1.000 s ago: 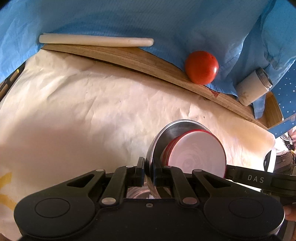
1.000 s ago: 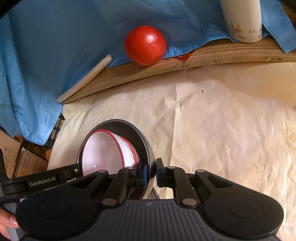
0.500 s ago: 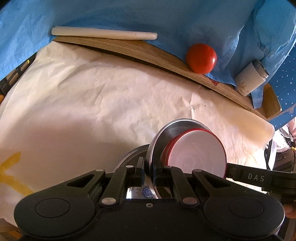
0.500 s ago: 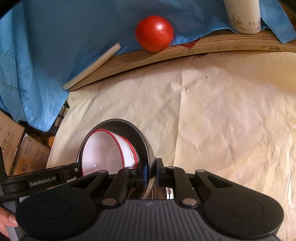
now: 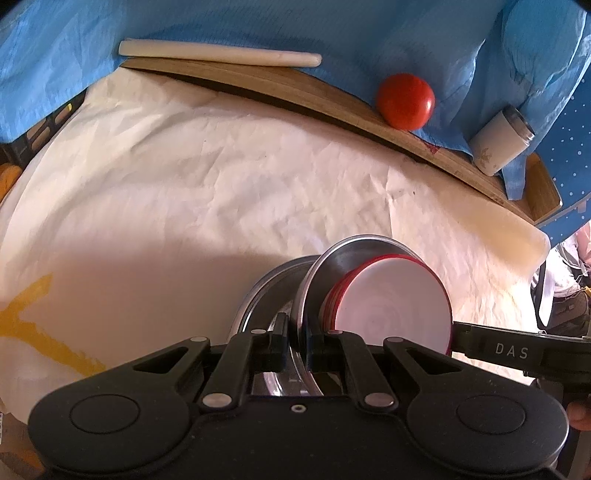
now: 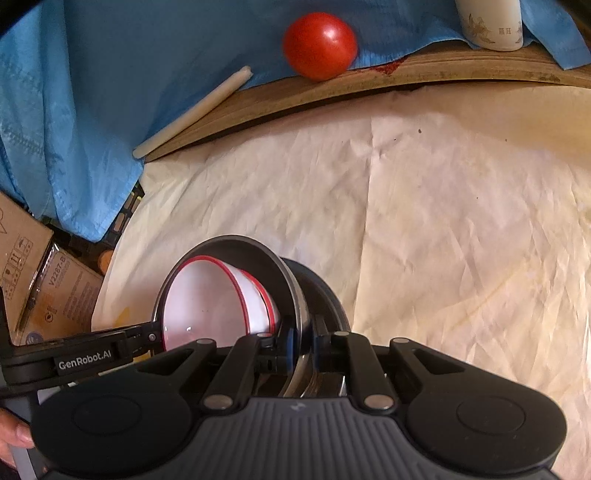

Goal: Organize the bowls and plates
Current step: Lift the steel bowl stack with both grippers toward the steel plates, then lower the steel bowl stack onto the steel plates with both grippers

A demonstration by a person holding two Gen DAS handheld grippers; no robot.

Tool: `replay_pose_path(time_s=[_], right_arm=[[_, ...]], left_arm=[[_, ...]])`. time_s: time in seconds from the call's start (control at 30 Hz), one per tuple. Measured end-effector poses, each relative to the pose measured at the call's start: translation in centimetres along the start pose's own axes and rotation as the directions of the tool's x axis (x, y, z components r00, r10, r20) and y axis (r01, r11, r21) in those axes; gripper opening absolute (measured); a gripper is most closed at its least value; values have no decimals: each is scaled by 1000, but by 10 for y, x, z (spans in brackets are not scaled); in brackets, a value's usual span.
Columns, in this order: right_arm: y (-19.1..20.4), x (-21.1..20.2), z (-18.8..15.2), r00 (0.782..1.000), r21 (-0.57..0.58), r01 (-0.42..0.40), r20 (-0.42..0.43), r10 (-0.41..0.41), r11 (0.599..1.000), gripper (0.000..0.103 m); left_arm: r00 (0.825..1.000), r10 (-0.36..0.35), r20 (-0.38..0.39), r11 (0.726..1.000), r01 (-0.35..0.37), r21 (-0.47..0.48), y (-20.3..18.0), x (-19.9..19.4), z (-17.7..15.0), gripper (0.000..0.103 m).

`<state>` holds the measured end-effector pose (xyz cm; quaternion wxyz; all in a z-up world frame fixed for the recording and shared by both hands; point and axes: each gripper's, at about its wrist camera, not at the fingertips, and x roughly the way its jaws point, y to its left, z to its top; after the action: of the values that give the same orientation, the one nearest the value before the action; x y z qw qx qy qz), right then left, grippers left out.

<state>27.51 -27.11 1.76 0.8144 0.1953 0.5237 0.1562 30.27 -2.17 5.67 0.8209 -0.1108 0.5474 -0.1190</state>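
The left gripper [image 5: 295,345] and right gripper [image 6: 301,345] are each clamped on opposite rim edges of a round stainless-steel plate [image 5: 332,258] carrying stacked red-rimmed white bowls [image 6: 210,295], held above a second steel plate [image 5: 266,291] on the paper-covered table [image 5: 184,184]. Steel is rigid and slippery, the bowls probably fragile; grip the rim and keep it level.

The table [image 5: 221,192] is covered with creased, matt cream paper, and bare wood with a dull finish shows along its far edge. Behind it hangs a thin blue cloth [image 5: 369,33], slightly wrinkled. The tomato [image 6: 319,46] on the far edge has a smooth, glossy red skin. The stick [image 5: 218,58] looks matt and waxy white. The bottle [image 5: 498,144] has a matt white body and a metal top. The steel plate [image 5: 332,266] is shiny metal. The bowl [image 6: 207,306] is glossy white with a red rim. Both grippers [image 5: 295,349] [image 6: 301,350] are matt black plastic.
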Motion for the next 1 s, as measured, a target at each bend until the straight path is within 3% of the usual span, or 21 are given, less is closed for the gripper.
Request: replay_pose_path(time_s=[1.0], right_arm=[[8, 15, -20, 999, -27, 7, -48, -8, 1000, 12]], left_arm=[[999, 12, -33, 1000, -13, -26, 17, 8, -21, 7]])
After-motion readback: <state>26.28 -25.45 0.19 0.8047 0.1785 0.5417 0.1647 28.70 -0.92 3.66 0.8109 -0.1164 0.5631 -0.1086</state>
